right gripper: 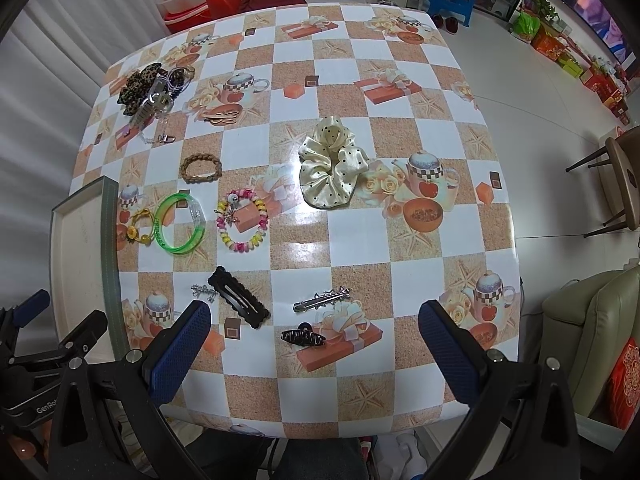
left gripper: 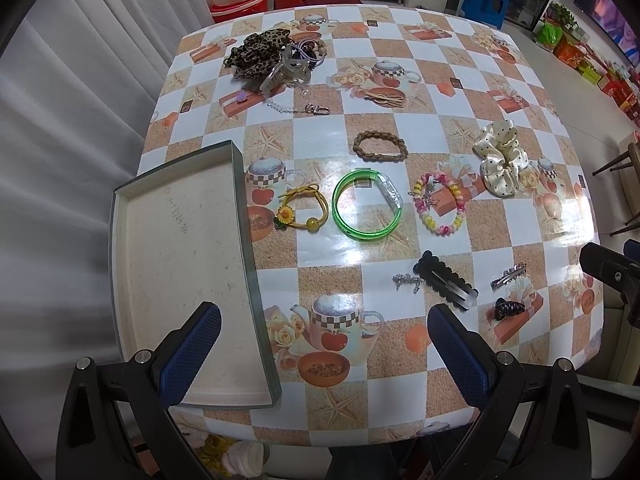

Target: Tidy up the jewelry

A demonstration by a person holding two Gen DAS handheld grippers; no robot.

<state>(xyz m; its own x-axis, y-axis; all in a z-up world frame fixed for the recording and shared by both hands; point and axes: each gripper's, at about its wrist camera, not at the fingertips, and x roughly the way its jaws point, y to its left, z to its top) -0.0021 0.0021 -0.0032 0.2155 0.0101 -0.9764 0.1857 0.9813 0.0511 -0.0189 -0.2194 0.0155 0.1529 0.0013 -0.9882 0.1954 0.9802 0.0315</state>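
A shallow cream tray (left gripper: 180,248) lies at the table's left edge; it also shows in the right wrist view (right gripper: 80,248). Beside it lie a yellow flower hair tie (left gripper: 302,210), a green bangle (left gripper: 366,206), a pink-yellow bead bracelet (left gripper: 440,208), a brown braided band (left gripper: 380,146) and a cream dotted scrunchie (right gripper: 332,164). Nearer lie a black snap clip (right gripper: 240,298), a silver clip (right gripper: 322,300) and a dark claw clip (right gripper: 302,337). My left gripper (left gripper: 324,344) is open above the near edge. My right gripper (right gripper: 314,344) is open above the claw clip.
A heap of leopard scrunchie, clear clips and a chain (left gripper: 272,60) sits at the far left of the checkered tablecloth (left gripper: 360,40). Curtains hang to the left. A chair (right gripper: 624,180) and a sofa (right gripper: 592,328) stand to the right.
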